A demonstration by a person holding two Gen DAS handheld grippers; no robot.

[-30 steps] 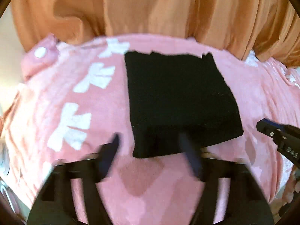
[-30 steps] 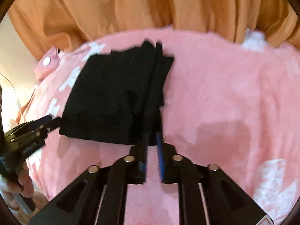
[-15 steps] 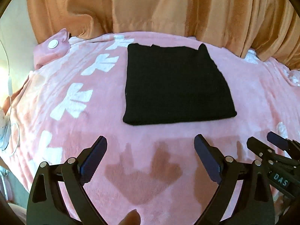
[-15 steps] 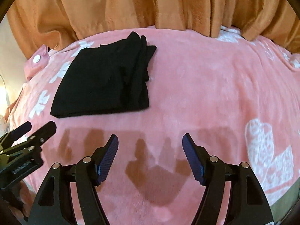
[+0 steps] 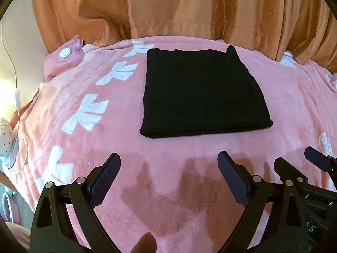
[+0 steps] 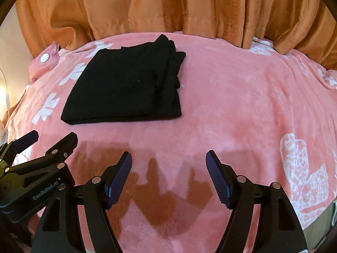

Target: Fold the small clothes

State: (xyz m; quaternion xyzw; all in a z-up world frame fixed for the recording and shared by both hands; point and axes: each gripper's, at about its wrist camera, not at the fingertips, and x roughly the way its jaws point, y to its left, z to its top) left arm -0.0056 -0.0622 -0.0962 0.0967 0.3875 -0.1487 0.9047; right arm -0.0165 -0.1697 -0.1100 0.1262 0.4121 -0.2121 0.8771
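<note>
Cloth (image 5: 202,92): lay folded on blanket (image 5: 294,109)
Left gripper (image 5: 168,168): jaws spread, empty, just widened
Right gripper (image 6: 168,166): jaws spread, empty, just widened

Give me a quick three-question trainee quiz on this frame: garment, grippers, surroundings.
1. True or false: the black garment lies folded flat on the pink blanket.
2. Multiple choice: what is between the pads of the left gripper and the right gripper? A) a garment corner B) nothing C) the blanket edge
3. Short answer: what hangs behind the blanket, and what colour is it?

Key:
1. True; it is a neat rectangle, with stacked layers showing along one side in the right wrist view.
2. B; both grippers are open and short of the garment.
3. An orange curtain.
</note>
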